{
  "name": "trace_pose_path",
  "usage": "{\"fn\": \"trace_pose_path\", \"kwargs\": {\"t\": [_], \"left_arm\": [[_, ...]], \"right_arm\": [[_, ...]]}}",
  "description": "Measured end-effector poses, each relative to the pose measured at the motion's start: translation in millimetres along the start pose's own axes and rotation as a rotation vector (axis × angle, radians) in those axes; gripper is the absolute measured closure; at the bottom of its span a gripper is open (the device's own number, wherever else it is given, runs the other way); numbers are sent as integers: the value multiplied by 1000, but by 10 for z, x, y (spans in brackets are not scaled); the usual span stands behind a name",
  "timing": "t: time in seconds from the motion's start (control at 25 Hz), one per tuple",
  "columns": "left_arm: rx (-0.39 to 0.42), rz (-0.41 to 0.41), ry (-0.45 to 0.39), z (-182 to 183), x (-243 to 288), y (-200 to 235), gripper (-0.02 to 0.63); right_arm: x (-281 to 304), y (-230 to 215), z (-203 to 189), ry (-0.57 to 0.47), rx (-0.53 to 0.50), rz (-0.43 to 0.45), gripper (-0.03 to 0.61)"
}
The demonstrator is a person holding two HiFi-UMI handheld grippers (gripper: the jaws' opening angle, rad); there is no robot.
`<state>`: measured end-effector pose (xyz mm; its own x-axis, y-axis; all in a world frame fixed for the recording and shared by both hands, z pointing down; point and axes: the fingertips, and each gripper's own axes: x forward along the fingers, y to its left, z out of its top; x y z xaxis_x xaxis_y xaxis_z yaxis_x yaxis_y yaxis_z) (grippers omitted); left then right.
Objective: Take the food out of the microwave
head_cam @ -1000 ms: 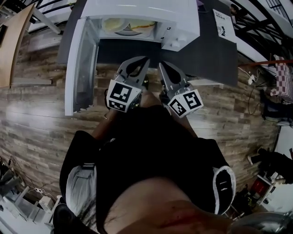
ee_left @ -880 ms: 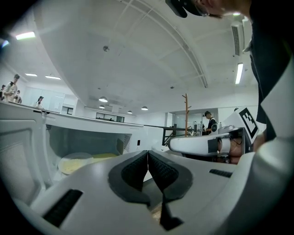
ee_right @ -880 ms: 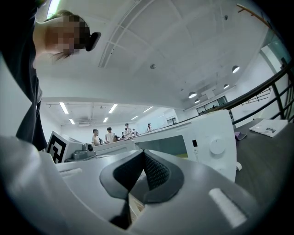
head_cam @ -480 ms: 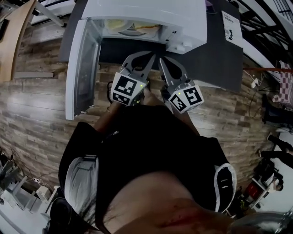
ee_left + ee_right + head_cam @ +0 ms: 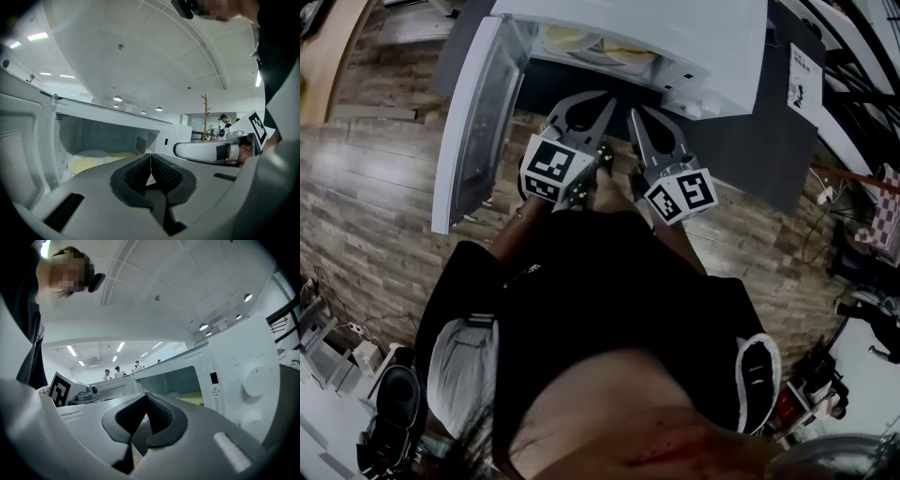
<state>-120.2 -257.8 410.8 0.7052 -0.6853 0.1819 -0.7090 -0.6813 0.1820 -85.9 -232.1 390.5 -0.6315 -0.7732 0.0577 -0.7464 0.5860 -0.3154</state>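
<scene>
The pale yellow food (image 5: pixel 110 159) still sits inside the microwave (image 5: pixel 675 23), low in the cavity and toward its left side as your left gripper view shows it. The microwave door (image 5: pixel 473 122) hangs wide open on the left. The oven stands on a dark tabletop (image 5: pixel 750 141), with its round control knob (image 5: pixel 255 380) on the right front panel.

Your left hand-held gripper (image 5: pixel 611 97) is just outside the opening, pointing in at the cavity. Its jaws are clenched together with nothing between them. Your right hand-held gripper (image 5: pixel 633 112) is close beside it, also aimed at the opening. It too is clenched tight on nothing. Neither one touches the food. Wooden floor (image 5: pixel 366 197) lies below.
</scene>
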Motion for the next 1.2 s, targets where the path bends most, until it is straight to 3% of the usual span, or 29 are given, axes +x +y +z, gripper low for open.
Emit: {"fn": "trace_pose_path", "kwargs": {"t": [0.12, 0.32, 0.48, 0.6, 0.88, 1.2], "left_arm": [[-28, 28, 7, -50, 51, 129, 606], [-166, 77, -10, -122, 129, 408, 606], [-208, 131, 0, -178, 162, 619, 606], [-322, 147, -15, -241, 189, 773, 606], [-676, 200, -92, -474, 159, 1200, 606], [-830, 300, -137, -644, 166, 1556, 604]], "right_arm": [[62, -37, -18, 3, 11, 12, 580], [122, -89, -5, 4, 17, 30, 580], [137, -161, 5, 7, 20, 33, 580], [130, -207, 11, 10, 24, 32, 580], [81, -301, 12, 14, 31, 18, 580], [49, -429, 5, 19, 37, 0, 580]]}}
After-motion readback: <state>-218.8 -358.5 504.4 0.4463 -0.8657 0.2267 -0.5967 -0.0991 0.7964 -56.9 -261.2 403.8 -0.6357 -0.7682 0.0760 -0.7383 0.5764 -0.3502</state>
